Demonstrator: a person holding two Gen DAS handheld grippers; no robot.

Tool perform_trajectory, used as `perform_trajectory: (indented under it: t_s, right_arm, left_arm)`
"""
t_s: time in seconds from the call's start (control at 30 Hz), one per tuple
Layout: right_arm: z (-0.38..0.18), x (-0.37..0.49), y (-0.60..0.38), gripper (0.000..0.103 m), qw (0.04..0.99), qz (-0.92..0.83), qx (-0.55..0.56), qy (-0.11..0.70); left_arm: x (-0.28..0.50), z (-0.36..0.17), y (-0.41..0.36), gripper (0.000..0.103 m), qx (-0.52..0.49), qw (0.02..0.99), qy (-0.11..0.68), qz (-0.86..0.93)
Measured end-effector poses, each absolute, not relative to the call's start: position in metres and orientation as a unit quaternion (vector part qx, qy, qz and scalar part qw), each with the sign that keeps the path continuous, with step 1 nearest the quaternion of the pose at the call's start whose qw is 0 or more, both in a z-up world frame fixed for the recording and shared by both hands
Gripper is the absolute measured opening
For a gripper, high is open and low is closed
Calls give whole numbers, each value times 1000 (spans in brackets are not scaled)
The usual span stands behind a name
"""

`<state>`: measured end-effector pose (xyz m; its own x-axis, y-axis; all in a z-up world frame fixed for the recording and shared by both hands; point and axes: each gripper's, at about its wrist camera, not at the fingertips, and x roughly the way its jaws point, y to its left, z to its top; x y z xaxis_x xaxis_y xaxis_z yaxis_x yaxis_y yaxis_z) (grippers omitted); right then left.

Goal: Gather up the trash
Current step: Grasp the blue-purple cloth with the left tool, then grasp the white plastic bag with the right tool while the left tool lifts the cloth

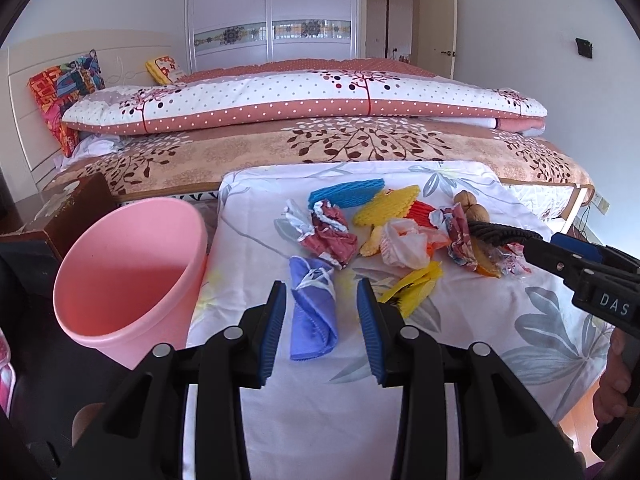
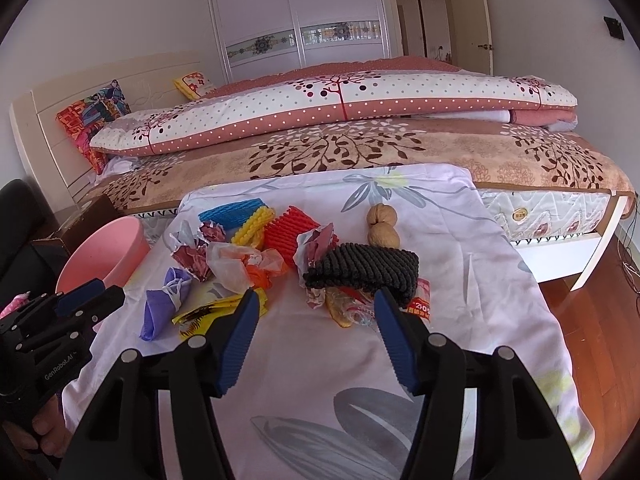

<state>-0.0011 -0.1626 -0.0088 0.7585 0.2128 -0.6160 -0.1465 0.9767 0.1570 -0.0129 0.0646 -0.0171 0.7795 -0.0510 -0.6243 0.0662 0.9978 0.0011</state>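
A heap of trash lies on the floral-clothed table (image 1: 500,332): blue (image 1: 346,192), yellow (image 1: 388,204) and red foam nets (image 2: 290,232), crumpled wrappers (image 1: 332,236), a white plastic bag (image 1: 404,244) and a black foam net (image 2: 364,268). My left gripper (image 1: 321,284) is open, with a folded purple cloth (image 1: 312,316) lying between its fingers, unpressed. The pink bin (image 1: 128,264) stands just left of it, off the table's edge. My right gripper (image 2: 316,294) is open before the black net, a clear wrapper (image 2: 344,314) lying by its right finger.
Two walnuts (image 2: 382,226) sit behind the black net. A bed (image 1: 320,148) with a folded quilt runs along the far side. A brown box (image 1: 76,208) stands behind the bin. Wood floor (image 2: 592,320) shows at the right. A hand (image 1: 616,380) holds the right gripper.
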Motion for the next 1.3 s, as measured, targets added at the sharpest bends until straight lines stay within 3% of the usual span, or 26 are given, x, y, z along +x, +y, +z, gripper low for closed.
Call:
perform_trajectory:
  t_s: [0.63,0.67,0.7,0.8,1.2,1.3]
  right_arm:
    - [-19,15,-140,59,916,158,41,367]
    - [-19,17,-138,59,914,162,42,368]
    - [-18,19,-136,59,913,167,42,370]
    - [-16,29,-126,59,907,182,44,376]
    - [-22,69,-68,59,898,188,-7,398]
    - [-31,77,-56,48,895,171,-32,411]
  left_arm:
    - [37,-54,70,37,-29,902,429,-35]
    - [37,-55,71,34,-31,902,430,-36]
    - [37,-55,71,20,-31,901,430,-38]
    - [38,-56,76,10,-37,901,431,-42]
    - [17,-38,96,7,-52,911,403,-62]
    - [14,-36,101,7,-55,913,399,-64]
